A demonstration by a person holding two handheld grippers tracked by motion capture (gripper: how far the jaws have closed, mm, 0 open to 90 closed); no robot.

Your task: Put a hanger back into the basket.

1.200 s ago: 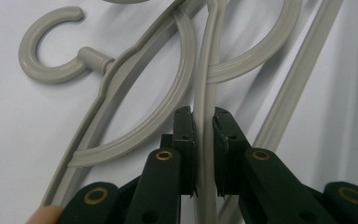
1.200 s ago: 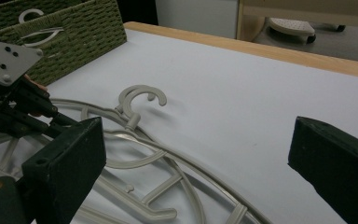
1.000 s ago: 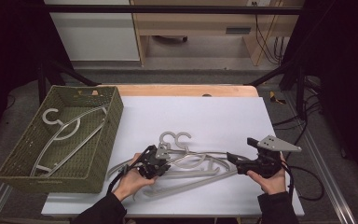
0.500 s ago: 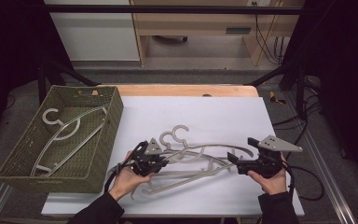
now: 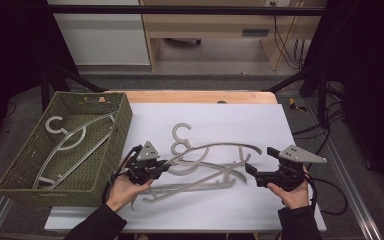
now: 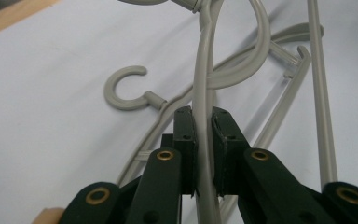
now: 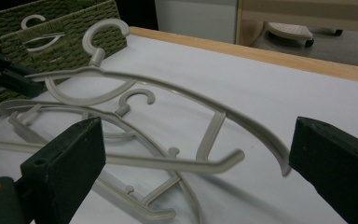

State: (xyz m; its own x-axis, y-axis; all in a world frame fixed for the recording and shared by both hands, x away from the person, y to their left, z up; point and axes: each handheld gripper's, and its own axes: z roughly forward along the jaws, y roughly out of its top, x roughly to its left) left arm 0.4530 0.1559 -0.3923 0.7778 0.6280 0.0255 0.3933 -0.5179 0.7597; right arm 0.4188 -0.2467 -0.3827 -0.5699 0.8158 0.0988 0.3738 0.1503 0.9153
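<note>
From up high you're seeing the green basket (image 5: 65, 145) sitting left of the hangers, a couple already lying inside. Your left gripper (image 5: 156, 167) is clamping the top hanger (image 5: 215, 148) just right of that basket; its own view is showing the jaws pinching the arm. Your right gripper (image 5: 252, 170) is hanging wide apart, gripping nothing.

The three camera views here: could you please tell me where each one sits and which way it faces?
High view: above the person's side, looking forward and down on the table; forearms, both hands.
Left gripper view: on the left gripper, looking along shut jaws clamping the lifted hanger.
Right gripper view: on the right gripper, facing the basket through open jaws.
All share the lifted hanger.
</note>
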